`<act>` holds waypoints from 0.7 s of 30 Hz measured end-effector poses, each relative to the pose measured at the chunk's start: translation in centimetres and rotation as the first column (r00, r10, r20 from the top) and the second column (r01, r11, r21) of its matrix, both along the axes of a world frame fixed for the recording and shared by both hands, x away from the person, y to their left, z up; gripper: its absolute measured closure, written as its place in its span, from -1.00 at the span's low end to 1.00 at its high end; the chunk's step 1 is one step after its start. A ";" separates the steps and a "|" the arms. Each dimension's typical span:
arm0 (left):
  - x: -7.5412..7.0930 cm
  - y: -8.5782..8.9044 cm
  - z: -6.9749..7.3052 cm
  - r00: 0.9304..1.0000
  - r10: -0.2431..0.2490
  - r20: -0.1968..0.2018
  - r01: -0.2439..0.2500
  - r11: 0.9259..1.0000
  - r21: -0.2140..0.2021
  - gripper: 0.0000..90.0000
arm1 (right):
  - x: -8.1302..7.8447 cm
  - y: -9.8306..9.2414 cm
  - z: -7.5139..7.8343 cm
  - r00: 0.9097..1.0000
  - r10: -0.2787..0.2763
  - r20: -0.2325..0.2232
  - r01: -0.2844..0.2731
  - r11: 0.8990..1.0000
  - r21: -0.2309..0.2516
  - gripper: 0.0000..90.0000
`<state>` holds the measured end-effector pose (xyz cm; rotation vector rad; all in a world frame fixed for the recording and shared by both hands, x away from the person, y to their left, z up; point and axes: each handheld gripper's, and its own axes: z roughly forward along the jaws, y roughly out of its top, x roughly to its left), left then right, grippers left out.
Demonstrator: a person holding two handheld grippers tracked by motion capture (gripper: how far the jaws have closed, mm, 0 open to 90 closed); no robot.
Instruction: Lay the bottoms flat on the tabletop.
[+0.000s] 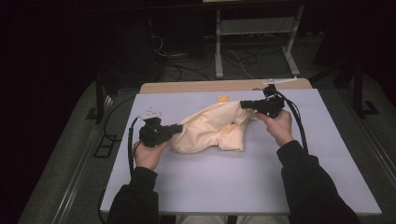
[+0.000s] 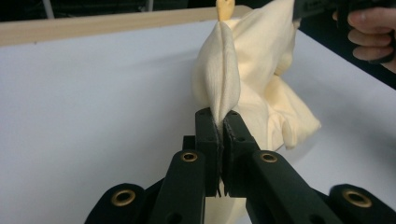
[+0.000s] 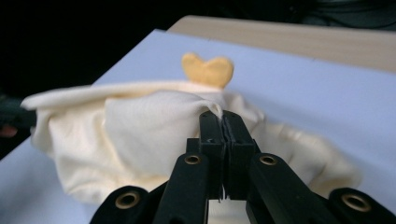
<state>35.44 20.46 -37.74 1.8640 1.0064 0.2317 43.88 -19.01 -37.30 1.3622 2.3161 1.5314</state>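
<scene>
A pale yellow cloth (image 1: 212, 128) lies bunched on the white table top (image 1: 233, 182), stretched between my two grippers. My left gripper (image 1: 180, 127) is shut on the cloth's left edge; in the left gripper view a fold of the cloth (image 2: 233, 70) rises out of the closed jaws of the left gripper (image 2: 220, 116). At the cloth's right end my right gripper (image 1: 243, 104) pinches a corner, and in the right gripper view the cloth (image 3: 140, 130) spreads away from the closed jaws of the right gripper (image 3: 221, 115). A small orange heart-shaped piece (image 1: 223, 98) (image 3: 208, 70) shows at the cloth's far edge.
The white top lies over a wooden table whose far edge (image 1: 224, 86) shows behind it. Cables and metal frame legs (image 1: 219, 46) stand on the floor beyond. The person's dark sleeves (image 1: 313, 186) come in from the bottom.
</scene>
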 end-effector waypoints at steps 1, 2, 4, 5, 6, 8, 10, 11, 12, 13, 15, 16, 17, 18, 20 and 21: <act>-0.1 0.0 -0.1 1.000 -0.002 -0.001 0.002 1.000 0.004 0.89 | -0.4 0.1 -0.4 1.000 0.017 -0.006 -0.017 1.000 -0.005 0.94; -0.2 0.1 -0.1 1.000 -0.004 -0.001 0.004 1.000 0.007 0.89 | -0.9 0.1 -0.8 0.999 0.033 -0.012 -0.033 0.999 -0.013 0.94; -0.3 -0.1 -0.1 1.000 -0.012 -0.003 0.013 1.000 0.012 0.89 | -1.8 -0.1 -1.5 0.999 0.047 -0.025 -0.047 0.999 -0.024 0.93; -0.4 -0.2 -0.1 1.000 -0.016 -0.002 0.016 1.000 0.016 0.89 | -2.2 -0.4 -1.8 0.998 0.050 -0.032 -0.050 0.999 -0.018 0.93; -0.5 -0.4 0.0 1.000 -0.020 0.000 0.020 1.000 0.011 0.89 | -2.6 -0.7 -2.0 0.998 0.051 -0.041 -0.052 0.999 -0.013 0.93; -0.7 -0.8 0.1 0.999 -0.035 0.007 0.035 0.999 0.010 0.89 | -3.2 -1.5 -2.0 0.997 0.049 -0.052 -0.050 0.999 -0.015 0.93; -1.0 -1.5 0.3 0.998 -0.058 0.009 0.058 0.998 0.005 0.89 | -3.6 -2.1 -1.8 0.998 0.043 -0.052 -0.044 0.998 -0.037 0.93; -1.1 -1.8 0.4 0.997 -0.071 0.013 0.071 0.997 0.008 0.89 | -3.8 -2.4 -1.7 0.998 0.035 -0.051 -0.038 0.998 -0.052 0.93; -1.3 -2.3 0.5 0.996 -0.084 0.013 0.084 0.996 0.009 0.89 | -3.9 -2.8 -1.5 0.998 0.026 -0.051 -0.029 0.997 -0.065 0.93; -1.4 -2.7 0.6 0.995 -0.099 0.015 0.099 0.995 0.013 0.89 | -3.9 -3.1 -1.3 0.999 0.014 -0.047 -0.017 0.997 -0.076 0.92; -1.7 -3.6 0.7 0.992 -0.128 0.019 0.128 0.992 0.019 0.89 | -4.0 -3.7 -1.0 0.999 -0.013 -0.045 0.009 0.996 -0.093 0.91; -1.9 -4.0 0.8 0.990 -0.143 0.021 0.142 0.990 0.021 0.89 | -4.0 -3.9 -0.9 0.999 -0.026 -0.042 0.021 0.994 -0.105 0.90; -2.0 -4.5 0.9 0.988 -0.155 0.024 0.154 0.988 0.021 0.89 | -4.0 -4.2 -0.8 0.998 -0.041 -0.042 0.036 0.993 -0.110 0.90; -2.1 -5.0 0.8 0.986 -0.167 0.026 0.167 0.986 0.018 0.89 | -4.0 -4.4 -0.9 0.998 -0.050 -0.044 0.045 0.993 -0.110 0.87; -2.3 -5.8 0.8 0.981 -0.190 0.025 0.190 0.982 0.019 0.89 | -4.0 -4.5 -0.8 0.996 -0.080 -0.043 0.074 0.989 -0.128 0.70; -2.3 -6.3 0.8 0.980 -0.199 0.024 0.199 0.980 0.019 0.89 | -4.1 -4.6 -0.7 0.995 -0.093 -0.038 0.087 0.987 -0.133 0.58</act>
